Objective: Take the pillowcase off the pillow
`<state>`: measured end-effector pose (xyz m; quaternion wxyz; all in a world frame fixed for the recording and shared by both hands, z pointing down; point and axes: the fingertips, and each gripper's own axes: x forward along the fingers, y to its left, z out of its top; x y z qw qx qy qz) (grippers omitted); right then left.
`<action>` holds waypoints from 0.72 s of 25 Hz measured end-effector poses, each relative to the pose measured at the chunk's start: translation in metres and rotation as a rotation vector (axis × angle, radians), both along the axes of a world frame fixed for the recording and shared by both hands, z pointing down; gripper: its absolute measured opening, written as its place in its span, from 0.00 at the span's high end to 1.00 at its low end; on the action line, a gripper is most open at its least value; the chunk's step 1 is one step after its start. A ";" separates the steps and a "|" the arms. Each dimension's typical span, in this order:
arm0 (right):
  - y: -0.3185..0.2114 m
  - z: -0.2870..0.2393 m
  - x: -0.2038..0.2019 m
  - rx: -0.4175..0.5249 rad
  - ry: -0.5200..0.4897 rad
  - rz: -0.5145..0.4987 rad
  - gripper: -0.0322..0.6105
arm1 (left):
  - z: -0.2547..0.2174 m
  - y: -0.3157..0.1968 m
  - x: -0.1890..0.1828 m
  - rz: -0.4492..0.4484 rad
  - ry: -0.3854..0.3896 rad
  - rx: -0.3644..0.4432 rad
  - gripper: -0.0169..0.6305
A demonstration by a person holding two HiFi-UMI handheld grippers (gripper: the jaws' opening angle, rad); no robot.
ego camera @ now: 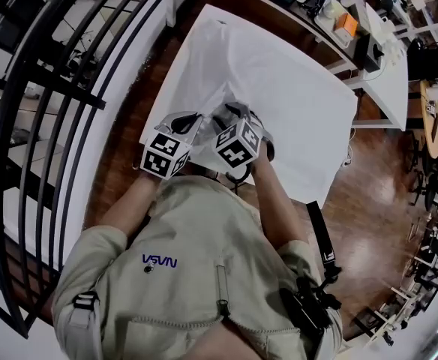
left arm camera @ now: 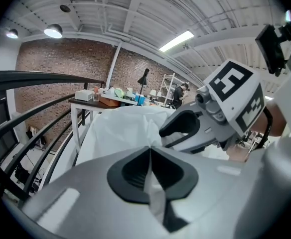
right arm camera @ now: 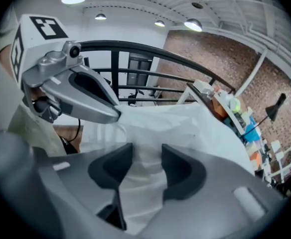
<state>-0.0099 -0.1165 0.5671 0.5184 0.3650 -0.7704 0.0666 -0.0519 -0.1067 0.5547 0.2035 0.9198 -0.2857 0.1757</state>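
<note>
A brick-walled workshop with a black railing [ego camera: 65,85] surrounds the scene. The left hand-held gripper [left arm camera: 149,171] is clamped tight on a pinch of the white pillowcase [ego camera: 220,100] at the near edge of the pillow [ego camera: 294,103]. Just beside it, the right hand-held gripper [right arm camera: 141,168] stands wide apart, with loose cloth between its pads but not pressed. The step looks like opening the case mouth, so the right probably needs to close on the opposite layer. Both hands reach forward and tilt down over that near edge.
</note>
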 end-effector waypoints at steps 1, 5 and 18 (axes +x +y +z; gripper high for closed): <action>0.002 0.004 -0.001 -0.014 0.010 -0.012 0.66 | 0.000 0.001 0.000 0.000 0.000 0.000 0.96; 0.004 0.021 0.000 -0.023 0.105 -0.045 0.73 | 0.001 0.005 0.001 0.005 -0.014 0.010 0.96; -0.001 -0.076 0.033 0.206 -0.293 0.277 0.91 | 0.007 0.001 0.004 0.006 -0.055 0.050 0.96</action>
